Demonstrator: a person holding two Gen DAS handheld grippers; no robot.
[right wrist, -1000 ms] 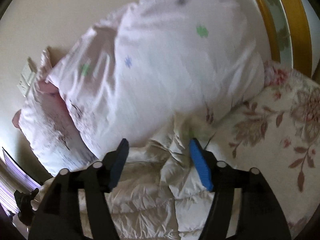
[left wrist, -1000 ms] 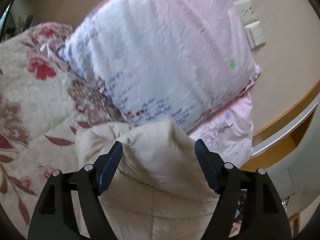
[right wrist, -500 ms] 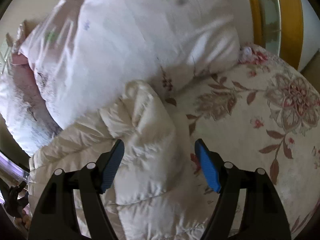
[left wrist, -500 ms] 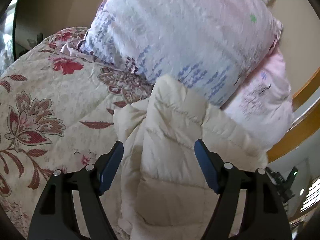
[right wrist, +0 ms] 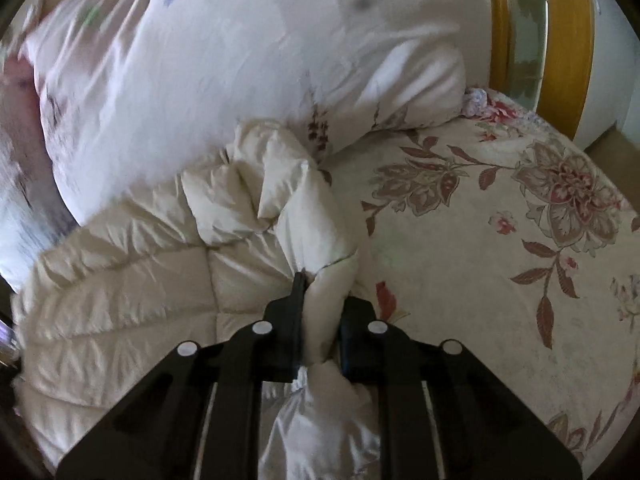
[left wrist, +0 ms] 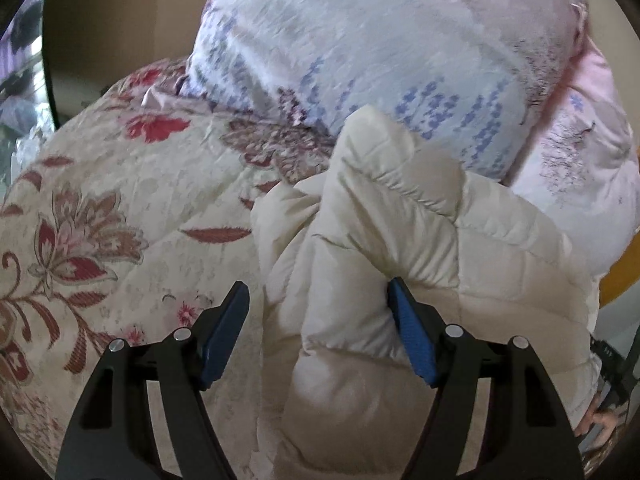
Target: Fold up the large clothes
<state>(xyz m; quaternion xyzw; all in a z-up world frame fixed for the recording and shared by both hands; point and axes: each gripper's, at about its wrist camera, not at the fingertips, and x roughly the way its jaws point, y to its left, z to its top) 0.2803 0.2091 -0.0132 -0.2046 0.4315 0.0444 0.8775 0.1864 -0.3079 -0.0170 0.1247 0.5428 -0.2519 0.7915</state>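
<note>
I'm looking at the flowered bedspread (right wrist: 500, 264) filling the right of the frame, pillows (right wrist: 224, 64) upper left. The cream puffer jacket (right wrist: 132, 292) is lying lower left: light, squashy, slippery. My right gripper (right wrist: 320, 312) is pinching a bunched fold; my left gripper (left wrist: 316, 320) is hanging released, straddling padding.

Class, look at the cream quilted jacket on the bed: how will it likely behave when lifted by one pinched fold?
The cream quilted jacket probably flops: it already bunches and creases around the right tongs, shut on one fold. Its puffy panels suggest it is light for its bulk. The sheen hints at slippery fabric, so the open left tongs may need a deep bite.
</note>
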